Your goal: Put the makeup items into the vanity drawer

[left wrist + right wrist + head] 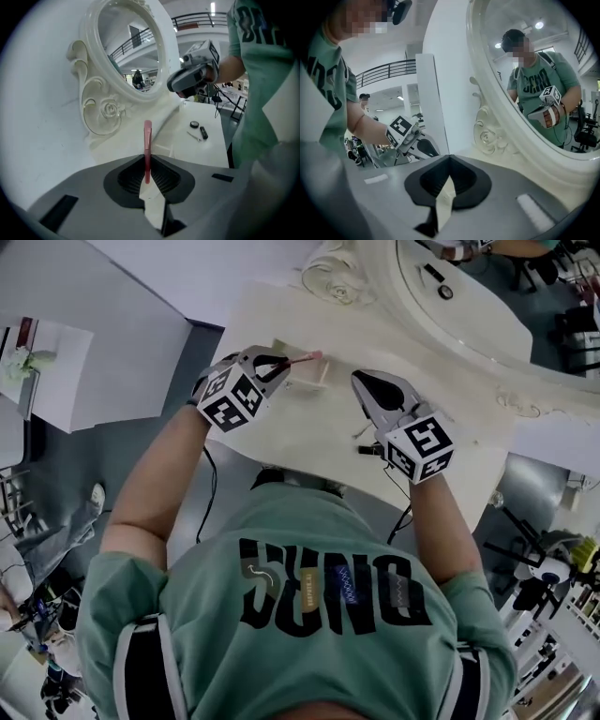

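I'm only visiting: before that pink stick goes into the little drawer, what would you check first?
1. Hold on the pink stick: ok, the left tongs are closed on its lower end and it stands upright.
2. Drawer open: ok, it looks open in the head view.
3. Stick lined up over the drawer: ok from above; its height above the drawer, cannot tell.
4. Right tongs out of the way: ok, shut, empty and off to the side.
5. Everything stowed: not ok, a round compact and a black tube lie on the tabletop.
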### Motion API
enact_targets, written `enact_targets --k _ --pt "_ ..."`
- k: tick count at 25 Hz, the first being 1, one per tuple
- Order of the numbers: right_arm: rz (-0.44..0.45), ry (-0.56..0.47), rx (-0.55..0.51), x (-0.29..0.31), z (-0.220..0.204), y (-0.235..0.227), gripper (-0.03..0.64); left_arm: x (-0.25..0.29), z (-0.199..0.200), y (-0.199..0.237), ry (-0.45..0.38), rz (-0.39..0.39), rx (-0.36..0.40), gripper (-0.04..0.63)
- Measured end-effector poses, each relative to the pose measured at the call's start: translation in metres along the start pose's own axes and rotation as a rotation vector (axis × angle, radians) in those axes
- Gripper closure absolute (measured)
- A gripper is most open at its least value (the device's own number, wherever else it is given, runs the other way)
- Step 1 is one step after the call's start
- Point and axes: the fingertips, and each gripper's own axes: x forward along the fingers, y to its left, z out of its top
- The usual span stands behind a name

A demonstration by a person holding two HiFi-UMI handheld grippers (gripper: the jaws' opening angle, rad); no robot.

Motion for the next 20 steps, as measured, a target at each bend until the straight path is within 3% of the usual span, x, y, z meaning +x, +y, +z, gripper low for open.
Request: enact_targets --k 11,16,20 --pt "0.017 0.033 0.053 0.033 -0.028 -0.002 0.607 0.046 -0.045 -0.002 0.231 -0.133 0.299 0.549" --pt "0.014 0.030 0.063 0.028 -0.028 -0.005 0.607 0.052 -0.044 -0.003 0.262 -0.171 0.339 0.546" --pt "0.008 0.026 0.066 0.021 -0.027 -0.008 0.607 0.052 -0.043 -0.002 0.270 -0.181 0.328 0.532"
